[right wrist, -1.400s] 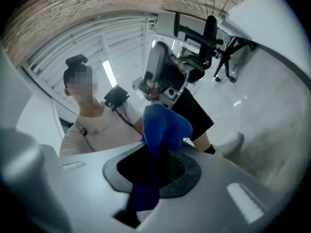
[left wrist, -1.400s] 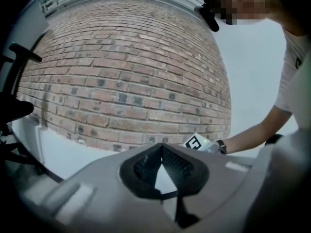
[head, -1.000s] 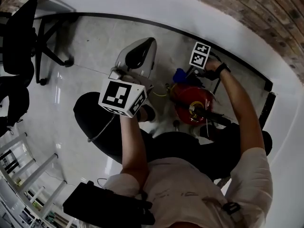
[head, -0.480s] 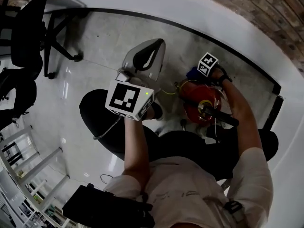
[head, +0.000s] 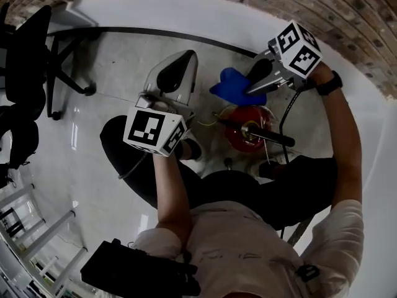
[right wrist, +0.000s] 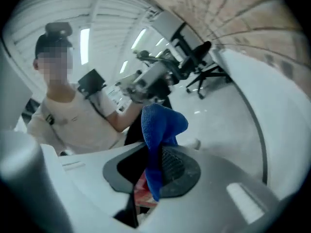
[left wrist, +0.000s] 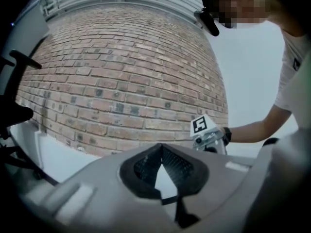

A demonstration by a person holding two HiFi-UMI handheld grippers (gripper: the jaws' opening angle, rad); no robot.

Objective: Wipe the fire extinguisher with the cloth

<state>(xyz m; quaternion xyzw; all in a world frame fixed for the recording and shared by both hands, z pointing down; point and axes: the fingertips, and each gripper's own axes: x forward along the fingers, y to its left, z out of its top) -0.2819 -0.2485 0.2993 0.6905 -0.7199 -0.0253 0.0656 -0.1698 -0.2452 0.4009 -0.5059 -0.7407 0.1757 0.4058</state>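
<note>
The red fire extinguisher stands on the floor between the person's legs, with its black handle and hose across the top. My right gripper is raised above and beyond it, shut on a blue cloth that hangs from the jaws. In the right gripper view the cloth sticks up between the pads of my right gripper, and a bit of the red extinguisher shows below. To the left of the extinguisher my left gripper is held off it, shut and empty; its view has the left gripper facing a brick wall.
A black office chair stands at the far left on the pale glossy floor. A black bag lies behind the person. A white wall base with a black strip curves round the back under brick. A thin cable trails over the floor.
My right gripper has lifted up and away from the extinguisher's far side, carrying the blue cloth with it. The left gripper has hardly moved.
</note>
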